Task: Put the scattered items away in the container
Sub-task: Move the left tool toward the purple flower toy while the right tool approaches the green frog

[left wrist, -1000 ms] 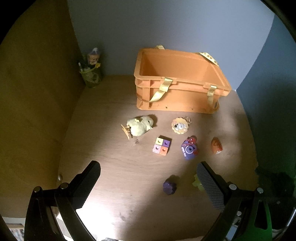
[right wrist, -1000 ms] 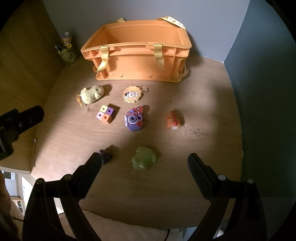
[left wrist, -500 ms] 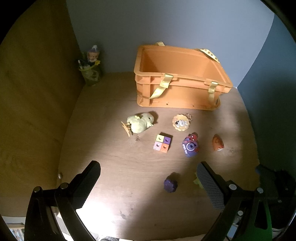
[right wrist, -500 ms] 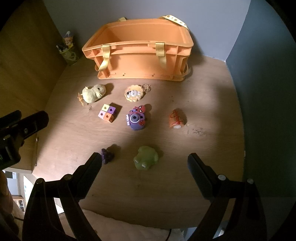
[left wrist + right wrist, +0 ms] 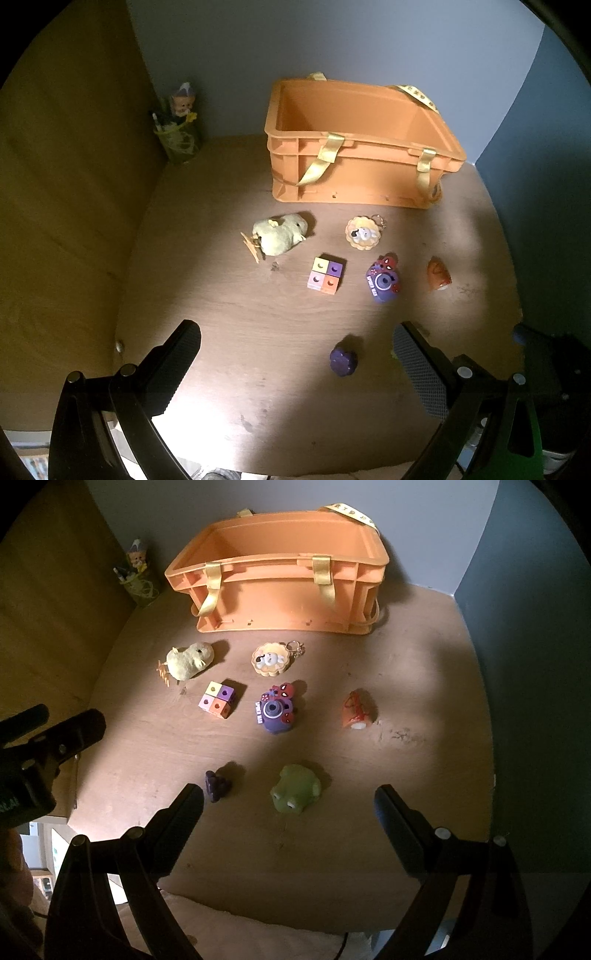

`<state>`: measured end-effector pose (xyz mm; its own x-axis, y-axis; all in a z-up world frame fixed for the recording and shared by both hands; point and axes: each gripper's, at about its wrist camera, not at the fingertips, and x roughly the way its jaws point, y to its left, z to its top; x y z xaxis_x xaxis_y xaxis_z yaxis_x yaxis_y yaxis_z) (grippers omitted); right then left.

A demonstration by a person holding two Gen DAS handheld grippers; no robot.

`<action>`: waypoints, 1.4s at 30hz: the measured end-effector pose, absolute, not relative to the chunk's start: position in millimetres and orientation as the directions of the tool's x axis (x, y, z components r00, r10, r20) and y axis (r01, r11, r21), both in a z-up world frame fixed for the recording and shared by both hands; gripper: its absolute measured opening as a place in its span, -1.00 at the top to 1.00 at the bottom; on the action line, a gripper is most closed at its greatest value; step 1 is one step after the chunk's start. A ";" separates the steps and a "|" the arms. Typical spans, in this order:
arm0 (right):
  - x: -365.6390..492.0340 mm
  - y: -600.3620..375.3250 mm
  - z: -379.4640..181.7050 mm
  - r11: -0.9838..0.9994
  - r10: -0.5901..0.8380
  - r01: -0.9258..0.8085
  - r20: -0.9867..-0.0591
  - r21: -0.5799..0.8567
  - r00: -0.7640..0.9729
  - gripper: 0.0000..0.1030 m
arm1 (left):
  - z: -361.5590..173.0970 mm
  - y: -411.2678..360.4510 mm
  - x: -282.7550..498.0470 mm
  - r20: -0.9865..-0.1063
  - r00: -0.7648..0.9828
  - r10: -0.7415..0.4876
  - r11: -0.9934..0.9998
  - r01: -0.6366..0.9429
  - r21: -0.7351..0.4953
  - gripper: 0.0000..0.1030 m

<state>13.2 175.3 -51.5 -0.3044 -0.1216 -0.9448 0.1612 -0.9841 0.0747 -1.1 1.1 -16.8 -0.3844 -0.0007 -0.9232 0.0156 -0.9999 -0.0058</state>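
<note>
An empty orange crate (image 5: 364,147) (image 5: 280,576) with yellow straps stands at the back of the wooden table. In front of it lie a yellow plush chick (image 5: 279,236) (image 5: 190,660), a round keychain (image 5: 363,233) (image 5: 270,659), a four-colour cube block (image 5: 325,275) (image 5: 218,698), a purple toy camera (image 5: 383,283) (image 5: 276,712), an orange toy (image 5: 437,275) (image 5: 356,710), a small purple grape toy (image 5: 343,362) (image 5: 217,785) and a green frog (image 5: 295,789). My left gripper (image 5: 295,354) is open and empty above the near table. My right gripper (image 5: 288,812) is open and empty, just behind the frog.
A green cup (image 5: 179,142) (image 5: 138,585) with a small figurine stands in the back left corner. A wooden panel (image 5: 66,184) walls the left side, grey-blue walls (image 5: 535,627) the back and right. The left gripper's body (image 5: 40,753) shows at the right view's left edge.
Both grippers have drawn slightly back and lower, so the crate and toys sit a little farther up in view. Nothing on the table has moved; both stay open.
</note>
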 end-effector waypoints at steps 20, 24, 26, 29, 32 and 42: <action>17.5 180.9 -65.6 -0.983 -0.131 0.164 -0.950 0.087 -0.282 -0.74 | -21.4 2.0 13.4 -0.911 -0.412 -0.001 -0.995 0.090 -0.040 -0.98; 17.1 181.3 -64.6 -0.983 -0.131 0.164 -0.949 0.087 -0.285 -0.74 | -20.7 2.6 13.5 -0.912 -0.411 0.000 -0.996 0.085 -0.039 -0.98; 16.8 181.2 -64.5 -0.982 -0.132 0.166 -0.950 0.087 -0.283 -0.73 | -23.7 3.4 12.8 -0.918 -0.397 0.008 -0.996 0.079 -0.044 -0.98; 16.9 180.7 -64.7 -0.981 -0.137 0.174 -0.950 0.090 -0.282 -0.73 | -29.0 4.2 13.0 -0.926 -0.376 0.027 -0.996 0.072 -0.059 -0.96; 18.5 179.9 -66.0 -0.979 -0.133 0.187 -0.948 0.081 -0.288 -0.73 | -35.2 5.2 13.2 -0.935 -0.351 0.045 -0.995 0.064 -0.072 -0.82; 24.8 181.0 -75.1 -0.970 -0.156 0.225 -0.942 0.089 -0.298 -0.72 | -58.2 20.8 17.7 -0.962 -0.256 0.095 -0.995 -0.019 -0.093 -0.36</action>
<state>24.8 181.0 -75.1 -0.2983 -0.1556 -0.9417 0.2254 -0.9702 0.0889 17.7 20.8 -58.2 -0.2560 0.0948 -0.9620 -0.0194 -0.9955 -0.0929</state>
